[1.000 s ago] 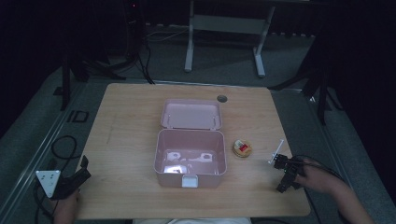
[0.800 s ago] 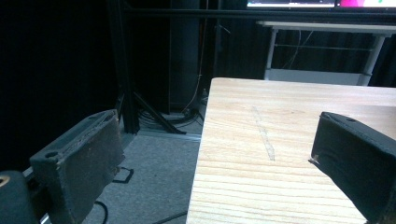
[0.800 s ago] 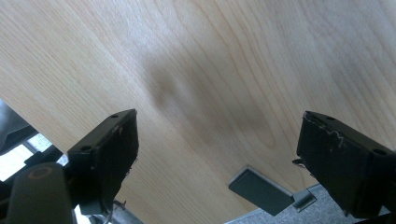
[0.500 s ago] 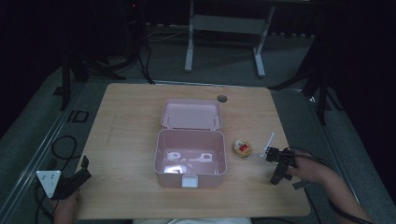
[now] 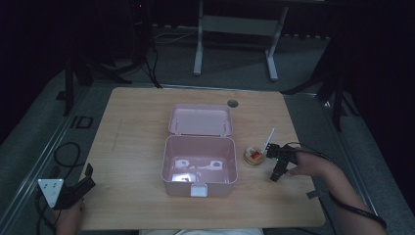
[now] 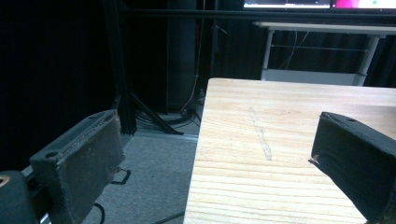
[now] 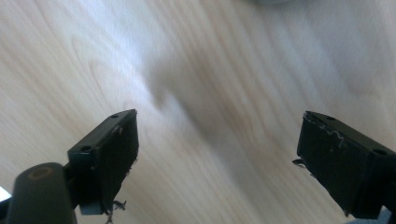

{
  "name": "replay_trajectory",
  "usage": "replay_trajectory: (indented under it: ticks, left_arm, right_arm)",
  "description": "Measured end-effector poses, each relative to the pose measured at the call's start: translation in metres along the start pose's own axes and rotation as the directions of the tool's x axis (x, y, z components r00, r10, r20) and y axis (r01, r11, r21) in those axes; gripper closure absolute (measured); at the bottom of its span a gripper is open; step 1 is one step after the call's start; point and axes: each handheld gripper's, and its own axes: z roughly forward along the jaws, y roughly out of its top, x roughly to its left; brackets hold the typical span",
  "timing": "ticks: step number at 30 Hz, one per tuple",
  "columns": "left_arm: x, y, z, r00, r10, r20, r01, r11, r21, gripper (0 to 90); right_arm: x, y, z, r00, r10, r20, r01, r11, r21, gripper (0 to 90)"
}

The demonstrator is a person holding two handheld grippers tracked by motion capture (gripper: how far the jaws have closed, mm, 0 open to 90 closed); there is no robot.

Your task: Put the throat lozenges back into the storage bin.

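Wood: the table (image 5: 137, 147) is pale, grained board with rounded corners; a faint scuff runs along its left part and a round dark hole (image 5: 232, 103) sits near the far edge.
Surroundings: dark; a grey floor, cables and a white frame (image 5: 235, 29) beyond the table are dim and hard to make out.
Box: a pink plastic box (image 5: 199, 166) stands open mid-table, rounded corners, a white latch at its near wall; the lid (image 5: 199, 120) is swung back behind it. Pale shapes lie on its floor, too washed out to identify.
Left gripper: the left gripper (image 5: 73, 188) is at the table's near left corner, held by a hand cut off at the frame's bottom; a grey three-cornered plate is on it. In the left gripper view its black padded jaws stand wide apart with nothing between, one over the floor, one over the wood.
Right gripper: the right gripper (image 5: 276, 169) is right of the box, pointing down at the table; in the right gripper view the jaws are spread, grasping nothing, over blurred wood grain.
Dish: a small round dish (image 5: 253, 156) with red and yellow bits sits just right of the box, near the right gripper; contents too small to tell.
Stick: a thin white stick (image 5: 268, 139) slants up beside the dish.
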Motion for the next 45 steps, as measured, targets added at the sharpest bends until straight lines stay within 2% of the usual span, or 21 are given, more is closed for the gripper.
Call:
replay_trajectory:
  ticks: [3,8,17,24,34,39,40,45]
  left_arm:
    - [0.000,0.000,0.000,1.0000,0.001,0.001,-0.001,1.0000,0.000,2.5]
    - [0.000,0.000,0.000,1.0000,0.002,0.003,-0.002,1.0000,0.003,2.5]
    - [0.000,0.000,0.000,1.0000,0.001,0.007,-0.001,1.0000,0.002,2.5]
    - [0.000,0.000,0.000,0.9999,0.001,0.010,-0.001,1.0000,0.000,2.5]
    - [0.000,0.000,0.000,0.9999,0.004,0.013,-0.004,1.0000,0.001,2.5]
    - [0.000,0.000,0.000,0.9999,0.003,0.013,-0.003,1.0000,0.002,2.5]
    - [0.000,0.000,0.000,0.9999,0.004,0.013,-0.004,1.0000,0.002,2.5]
    - [0.000,0.000,0.000,0.9999,0.004,0.012,-0.004,1.0000,0.002,2.5]
  right_arm:
    - [-0.005,0.013,-0.002,0.9999,0.012,-0.003,-0.013,1.000,-0.013,12.5]
    - [-0.008,0.030,-0.005,0.9998,0.019,0.003,-0.019,1.000,-0.004,12.4]
    - [-0.013,0.060,-0.013,0.9998,0.019,0.008,-0.018,1.000,-0.026,11.8]
    - [-0.017,0.079,-0.004,0.9991,0.041,-0.008,-0.041,0.999,-0.025,11.1]
    - [-0.022,0.090,0.018,0.9968,0.069,-0.041,-0.068,0.998,0.020,13.4]
    - [-0.022,0.093,0.019,0.9963,0.074,-0.043,-0.074,0.997,0.009,16.0]
    - [-0.021,0.094,0.019,0.9976,0.064,-0.026,-0.063,0.998,0.013,19.4]
    - [-0.019,0.096,0.017,0.9982,0.060,-0.002,-0.060,0.998,0.028,19.8]
